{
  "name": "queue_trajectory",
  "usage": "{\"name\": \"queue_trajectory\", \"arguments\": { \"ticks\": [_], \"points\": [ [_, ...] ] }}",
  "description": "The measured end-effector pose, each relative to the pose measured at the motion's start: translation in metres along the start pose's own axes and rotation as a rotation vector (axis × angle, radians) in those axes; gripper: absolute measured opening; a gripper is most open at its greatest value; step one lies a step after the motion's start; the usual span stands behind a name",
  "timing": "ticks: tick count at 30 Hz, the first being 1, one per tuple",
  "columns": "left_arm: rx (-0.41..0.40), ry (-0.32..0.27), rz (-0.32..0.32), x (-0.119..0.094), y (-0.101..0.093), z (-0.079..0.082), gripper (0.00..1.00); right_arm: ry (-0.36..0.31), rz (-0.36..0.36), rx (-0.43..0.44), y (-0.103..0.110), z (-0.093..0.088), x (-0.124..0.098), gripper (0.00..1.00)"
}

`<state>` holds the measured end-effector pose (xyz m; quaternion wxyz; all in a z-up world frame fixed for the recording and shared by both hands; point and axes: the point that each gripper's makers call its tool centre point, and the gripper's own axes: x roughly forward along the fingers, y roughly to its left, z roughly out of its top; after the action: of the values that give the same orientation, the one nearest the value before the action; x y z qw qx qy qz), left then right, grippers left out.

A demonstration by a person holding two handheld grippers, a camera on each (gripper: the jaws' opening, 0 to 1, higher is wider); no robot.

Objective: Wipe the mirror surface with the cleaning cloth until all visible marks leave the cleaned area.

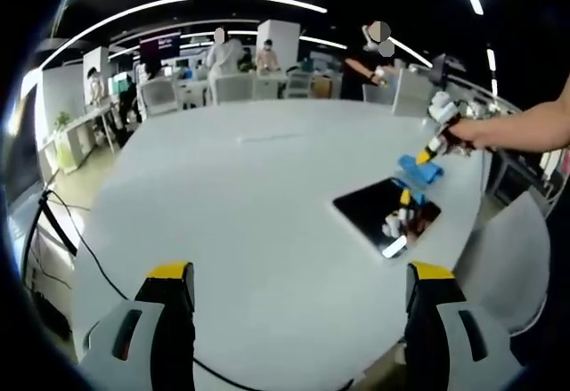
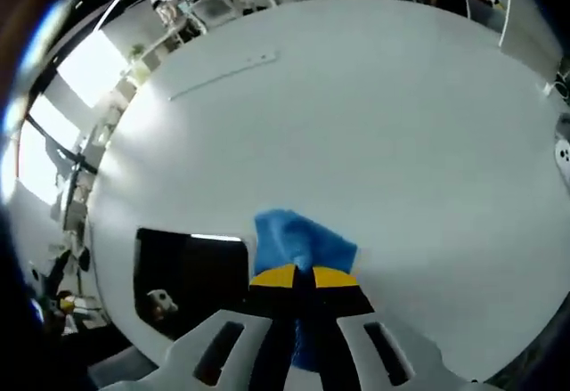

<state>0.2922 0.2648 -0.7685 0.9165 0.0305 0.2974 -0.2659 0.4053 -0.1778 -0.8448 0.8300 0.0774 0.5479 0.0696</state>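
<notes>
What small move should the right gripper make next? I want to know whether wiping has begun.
Probably lower and slide toward the mirror: the right gripper is shut on the blue cloth, which sits at the mirror's edge, mostly over the white table.

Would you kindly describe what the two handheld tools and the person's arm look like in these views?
The left tool has two wide light-grey jaws with black slots, each capped with a yellow tip. The right tool matches: grey jaws, black inner parts, yellow tips. In the left gripper view the right tool shows white and yellow, and the person's forearm is bare, without a sleeve.
</notes>
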Motion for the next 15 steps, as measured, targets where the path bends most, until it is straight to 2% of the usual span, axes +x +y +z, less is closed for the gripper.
{"name": "queue_trajectory", "arguments": {
  "ticks": [15],
  "points": [
    [-0.005,0.004,0.002,-0.002,0.004,-0.002,0.99,0.031,0.063,0.007,0.042,-0.004,0.013,0.0]
  ]
}}
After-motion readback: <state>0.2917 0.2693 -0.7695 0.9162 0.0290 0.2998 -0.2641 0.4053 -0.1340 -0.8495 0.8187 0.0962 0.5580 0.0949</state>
